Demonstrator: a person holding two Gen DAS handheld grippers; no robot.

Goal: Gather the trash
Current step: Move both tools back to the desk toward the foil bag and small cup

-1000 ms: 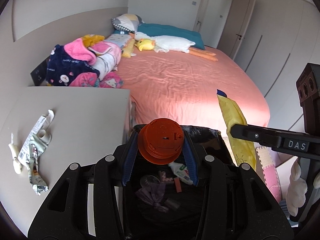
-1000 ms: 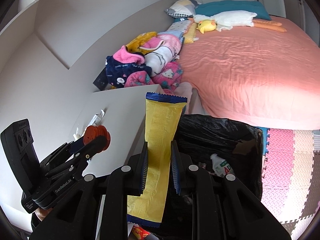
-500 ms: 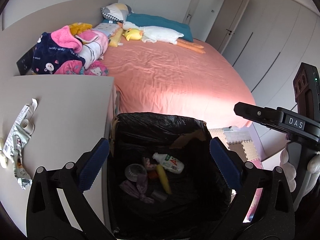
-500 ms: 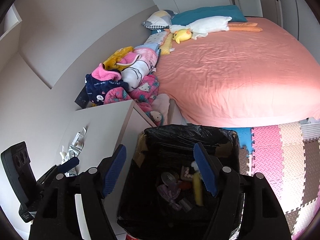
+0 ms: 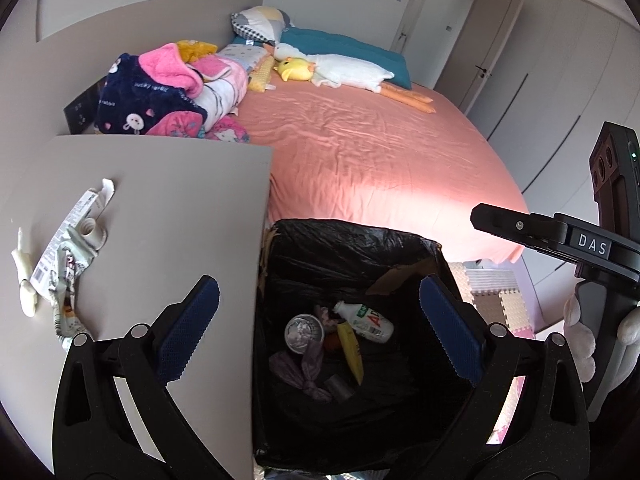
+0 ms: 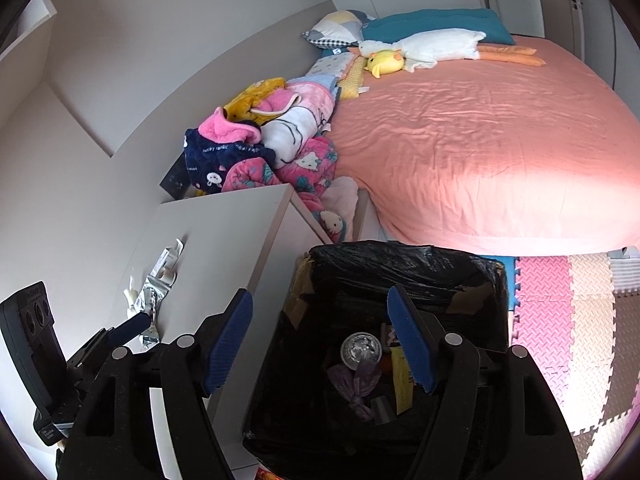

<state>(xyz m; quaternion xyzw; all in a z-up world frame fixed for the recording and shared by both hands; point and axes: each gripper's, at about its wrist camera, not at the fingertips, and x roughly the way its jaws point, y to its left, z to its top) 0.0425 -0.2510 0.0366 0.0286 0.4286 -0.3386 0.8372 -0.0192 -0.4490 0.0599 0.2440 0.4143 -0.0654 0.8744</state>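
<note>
A black-lined trash bin [image 5: 352,236] stands between the white nightstand and the bed. Inside lie a yellow wrapper [image 5: 351,350], a small white bottle [image 5: 366,322], a clear lid [image 5: 304,330] and purple scraps. My left gripper [image 5: 318,320] is open and empty above the bin. My right gripper [image 6: 320,328] is open and empty above the bin [image 6: 400,258] too. Crumpled wrappers [image 5: 66,252] and a white stick [image 5: 24,280] lie on the nightstand [image 5: 168,208], left of the left gripper; they also show in the right wrist view [image 6: 154,284].
A bed with a pink sheet [image 5: 360,152] lies behind the bin, with a pile of clothes [image 5: 168,96], pillows and plush toys at its head. Foam floor mats [image 6: 560,320] lie to the right. Closet doors [image 5: 540,80] line the right wall.
Both grippers opened: the left dropped an orange round object and the right dropped the yellow wrapper into the bin. Both now hang open over the bin.
</note>
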